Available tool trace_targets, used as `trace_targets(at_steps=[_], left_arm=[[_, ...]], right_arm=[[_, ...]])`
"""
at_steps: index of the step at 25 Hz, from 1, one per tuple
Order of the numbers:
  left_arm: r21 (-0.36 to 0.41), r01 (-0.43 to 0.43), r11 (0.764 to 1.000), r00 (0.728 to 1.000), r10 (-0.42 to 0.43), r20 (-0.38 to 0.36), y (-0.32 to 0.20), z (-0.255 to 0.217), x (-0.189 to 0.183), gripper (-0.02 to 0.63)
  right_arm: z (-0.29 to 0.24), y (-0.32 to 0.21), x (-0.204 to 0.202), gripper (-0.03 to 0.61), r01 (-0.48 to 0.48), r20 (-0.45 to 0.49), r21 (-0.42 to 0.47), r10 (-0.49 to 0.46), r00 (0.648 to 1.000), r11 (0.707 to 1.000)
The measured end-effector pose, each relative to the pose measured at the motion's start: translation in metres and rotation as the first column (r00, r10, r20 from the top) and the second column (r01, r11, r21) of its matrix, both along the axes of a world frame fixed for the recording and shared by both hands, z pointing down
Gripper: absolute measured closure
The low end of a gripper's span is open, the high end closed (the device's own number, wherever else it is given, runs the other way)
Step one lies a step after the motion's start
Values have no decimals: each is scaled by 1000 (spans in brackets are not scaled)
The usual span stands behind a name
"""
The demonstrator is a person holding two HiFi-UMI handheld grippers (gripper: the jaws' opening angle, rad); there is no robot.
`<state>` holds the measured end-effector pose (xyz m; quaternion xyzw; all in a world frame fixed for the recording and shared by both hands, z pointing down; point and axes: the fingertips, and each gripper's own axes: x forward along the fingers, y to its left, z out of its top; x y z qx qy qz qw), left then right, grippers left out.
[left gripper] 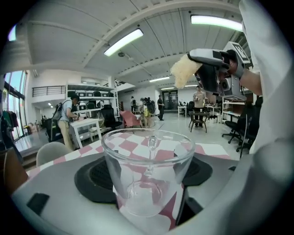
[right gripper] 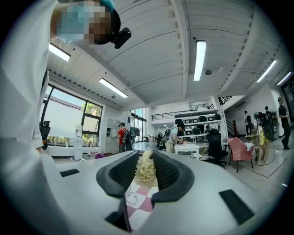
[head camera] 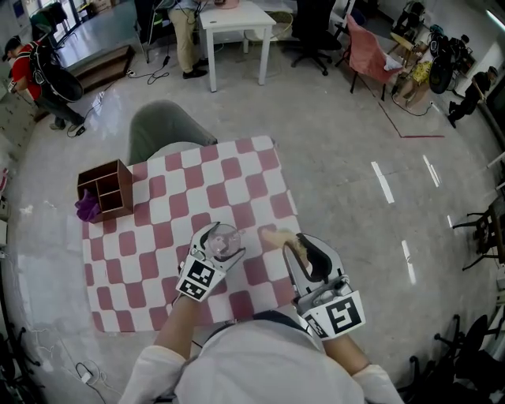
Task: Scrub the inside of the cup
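Note:
A clear glass cup (head camera: 222, 240) with a handle sits clamped upright between the jaws of my left gripper (head camera: 222, 244), above the red-and-white checked cloth (head camera: 237, 185). In the left gripper view the cup (left gripper: 148, 172) fills the middle, empty, mouth up. My right gripper (head camera: 289, 243) is shut on a pale yellow fibrous scrubber (head camera: 274, 236), whose tip pokes out toward the cup, a short way right of it. The scrubber (right gripper: 145, 170) shows pinched between the right jaws, and the left gripper view shows the scrubber (left gripper: 184, 70) raised above the cup at upper right.
A brown wooden box (head camera: 106, 189) with a purple cloth (head camera: 87, 207) stands at the cloth's left edge. A grey chair (head camera: 162, 130) is behind the table. Farther off are a white table (head camera: 235, 17), a pink chair (head camera: 368, 49) and people.

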<state>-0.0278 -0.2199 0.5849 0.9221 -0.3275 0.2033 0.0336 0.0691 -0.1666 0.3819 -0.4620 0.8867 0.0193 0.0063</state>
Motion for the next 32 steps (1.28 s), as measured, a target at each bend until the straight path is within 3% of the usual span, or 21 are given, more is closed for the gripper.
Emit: trace_targets(at_steps=[11,20,29,32], left_arm=[[97,18,995,986,-34,164,3,-65,-20,230],[198,-35,980,955,-26,296,6,-106,-21,230],[237,-94,967,920,-7,393,20,-117,-9,230],[224,-79,971,925,-12,379,21,-116,-9,230]], right_arm=[[-21,1,-36,472,113,49,58,-116,992,992],[-33,6,-60,472,193,48,98,-198,979,976],[-50,6,-89,472,274,46,152,-284,958,950],[-57,10,-93,472,305,52,159,-316,947,939]])
